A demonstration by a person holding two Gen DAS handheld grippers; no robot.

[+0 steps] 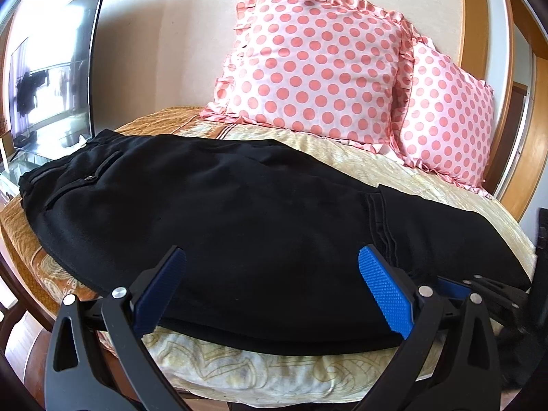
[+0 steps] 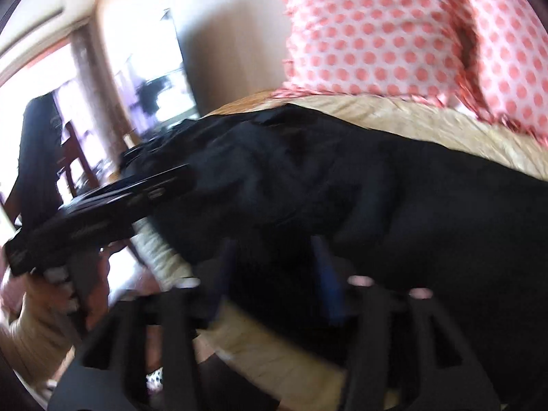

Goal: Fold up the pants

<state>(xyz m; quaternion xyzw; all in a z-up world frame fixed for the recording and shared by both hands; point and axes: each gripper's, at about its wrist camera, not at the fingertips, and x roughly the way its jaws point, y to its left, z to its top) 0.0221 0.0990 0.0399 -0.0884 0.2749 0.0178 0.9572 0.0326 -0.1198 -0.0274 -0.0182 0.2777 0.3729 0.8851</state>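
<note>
Black pants [image 1: 219,212] lie folded lengthwise across the bed, waistband at the left, leg ends folded over at the right. My left gripper [image 1: 270,270] is open, its blue pads [image 1: 387,294] hovering over the near edge of the pants, holding nothing. The right gripper shows in the left wrist view [image 1: 479,291] low at the right edge of the pants. In the blurred right wrist view, my right gripper [image 2: 274,267] is partly open over the black pants [image 2: 342,188] near their front edge. The left gripper [image 2: 102,205] reaches in from the left there.
Two pink polka-dot pillows [image 1: 318,61] lean on the wall behind the pants. The bed [image 1: 239,370] has a yellow patterned cover. A TV screen [image 1: 51,85] stands at the left. A wooden door frame [image 1: 493,68] is at the right.
</note>
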